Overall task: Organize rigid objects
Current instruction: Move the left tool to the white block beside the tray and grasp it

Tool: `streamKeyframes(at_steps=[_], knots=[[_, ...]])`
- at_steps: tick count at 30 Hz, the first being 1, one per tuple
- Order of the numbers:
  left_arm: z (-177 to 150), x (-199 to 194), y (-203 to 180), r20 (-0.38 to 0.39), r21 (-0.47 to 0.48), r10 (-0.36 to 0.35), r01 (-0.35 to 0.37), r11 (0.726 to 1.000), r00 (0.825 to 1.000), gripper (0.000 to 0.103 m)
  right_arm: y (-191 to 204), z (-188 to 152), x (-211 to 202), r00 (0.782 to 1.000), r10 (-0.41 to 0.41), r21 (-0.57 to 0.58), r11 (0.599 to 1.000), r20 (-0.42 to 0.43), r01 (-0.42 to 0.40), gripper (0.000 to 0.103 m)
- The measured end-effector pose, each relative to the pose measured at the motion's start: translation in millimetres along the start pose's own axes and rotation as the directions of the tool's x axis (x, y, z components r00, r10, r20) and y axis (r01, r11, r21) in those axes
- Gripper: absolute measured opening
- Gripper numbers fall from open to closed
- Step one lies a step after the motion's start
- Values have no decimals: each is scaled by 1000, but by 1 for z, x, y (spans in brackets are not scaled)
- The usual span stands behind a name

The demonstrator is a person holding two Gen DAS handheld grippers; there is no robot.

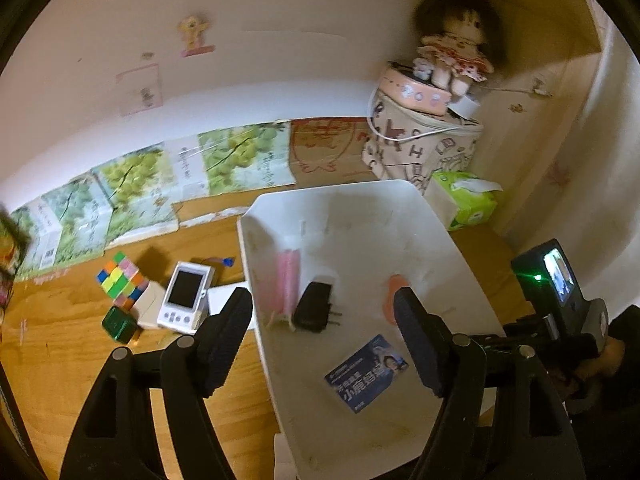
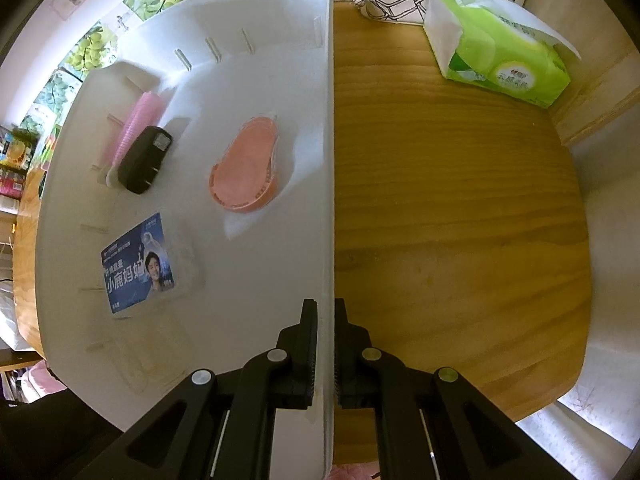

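Left wrist view: left hand-held gripper point(image 1: 324, 322) is spread wide with nothing between the fingers, hovering over the near-left part of the white bin point(image 1: 400, 200). Bin sits on the wooden table point(image 1: 72, 360), filling centre frame. Inside it: pink comb-like piece point(image 1: 286, 280) against the left wall at 11 o'clock from the gripper, black charger plug point(image 1: 316, 306) touching its right side, orange shell-shaped item point(image 1: 394, 300) partly hidden behind the right finger, blue printed card point(image 1: 366, 372) lying flat at 5 o'clock. Outside the bin at 9 o'clock: colour cube point(image 1: 122, 282), green box point(image 1: 119, 323), small white block point(image 1: 150, 306), white handheld device point(image 1: 184, 298), clustered and touching. At 1 o'clock: doll point(image 1: 454, 40) on a pink tin point(image 1: 412, 94) on a printed fabric bag point(image 1: 416, 152); green tissue pack point(image 1: 466, 200) just beside the bag. Right hand-held gripper body point(image 1: 560, 308) shows at 3 o'clock by the bin's right rim.

Right wrist view: right hand-held gripper point(image 2: 326, 354) is clamped on the bin's point(image 2: 280, 20) right wall, one finger inside, one outside. Charger plug point(image 2: 144, 160) and comb piece point(image 2: 136, 128) at 10 o'clock, orange item point(image 2: 246, 164) at 11, card point(image 2: 138, 262) at 9. Tissue pack point(image 2: 496, 44) at 1 o'clock on bare table point(image 2: 460, 200).
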State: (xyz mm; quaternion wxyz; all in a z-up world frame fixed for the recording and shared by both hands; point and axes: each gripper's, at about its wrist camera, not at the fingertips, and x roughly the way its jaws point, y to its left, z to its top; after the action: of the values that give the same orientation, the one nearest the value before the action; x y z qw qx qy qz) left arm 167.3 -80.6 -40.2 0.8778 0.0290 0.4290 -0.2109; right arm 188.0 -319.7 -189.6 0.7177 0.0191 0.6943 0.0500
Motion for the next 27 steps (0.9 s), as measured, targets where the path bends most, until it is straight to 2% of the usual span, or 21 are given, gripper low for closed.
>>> streamKeyframes(at_steps=[7, 10, 19, 24, 27], knots=[[-14, -10, 25, 1, -84, 47, -47, 995, 999, 76, -1, -3, -1, 1000, -6, 7, 1000, 10, 6, 6], [-22, -14, 40, -3, -136, 88, -88, 987, 996, 76, -1, -3, -1, 1000, -8, 6, 1000, 11, 8, 6], [-65, -23, 91, -55, -315, 181, -189, 930, 982, 76, 9, -1, 4, 999, -50, -35, 998, -12, 50, 6], [-91, -27, 110, -83, -377, 219, -235, 896, 972, 76, 19, 3, 10, 997, -76, -67, 995, -24, 75, 6], [-105, -28, 114, -98, -380, 229, -249, 891, 968, 76, 24, 3, 13, 996, -82, -79, 994, -29, 80, 7]])
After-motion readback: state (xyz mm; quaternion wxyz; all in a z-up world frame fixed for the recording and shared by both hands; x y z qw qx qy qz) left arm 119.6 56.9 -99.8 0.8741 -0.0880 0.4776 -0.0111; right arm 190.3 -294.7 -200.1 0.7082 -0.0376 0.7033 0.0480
